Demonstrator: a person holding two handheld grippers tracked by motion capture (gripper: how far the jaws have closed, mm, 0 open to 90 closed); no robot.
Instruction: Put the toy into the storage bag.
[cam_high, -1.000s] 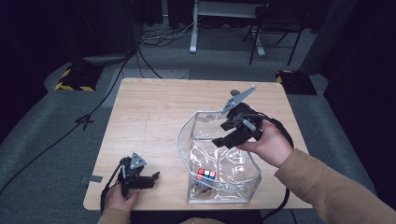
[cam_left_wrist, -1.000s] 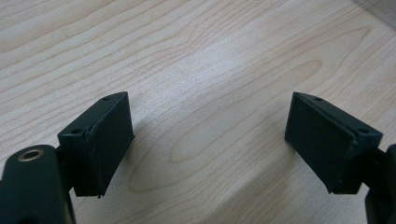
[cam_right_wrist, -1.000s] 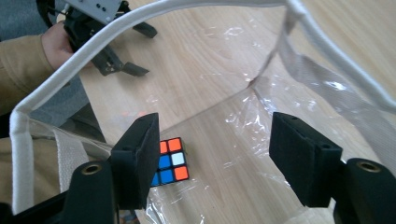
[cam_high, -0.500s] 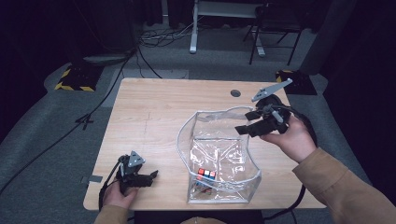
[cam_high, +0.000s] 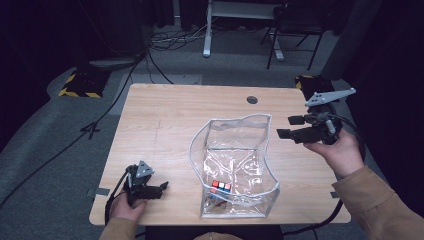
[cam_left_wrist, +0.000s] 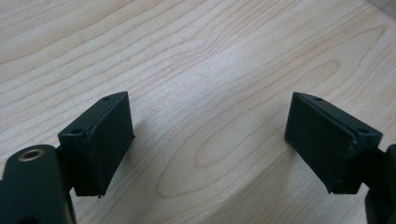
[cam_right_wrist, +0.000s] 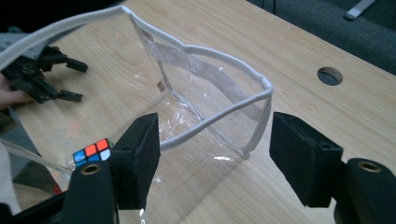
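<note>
High view: your right gripper (cam_high: 291, 127) hangs released beside the clear pouch (cam_high: 235, 165); puzzle cube (cam_high: 221, 186) lies inside, mid-counter (cam_high: 165, 120). Left gripper view: left gripper (cam_left_wrist: 208, 140) released over bare wood. Right gripper view: jaws apart, facing the pouch rim.

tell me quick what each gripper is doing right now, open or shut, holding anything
Left gripper: open, holding nothing, over bare table.
Right gripper: open, holding nothing, beside the clear bag.
</note>
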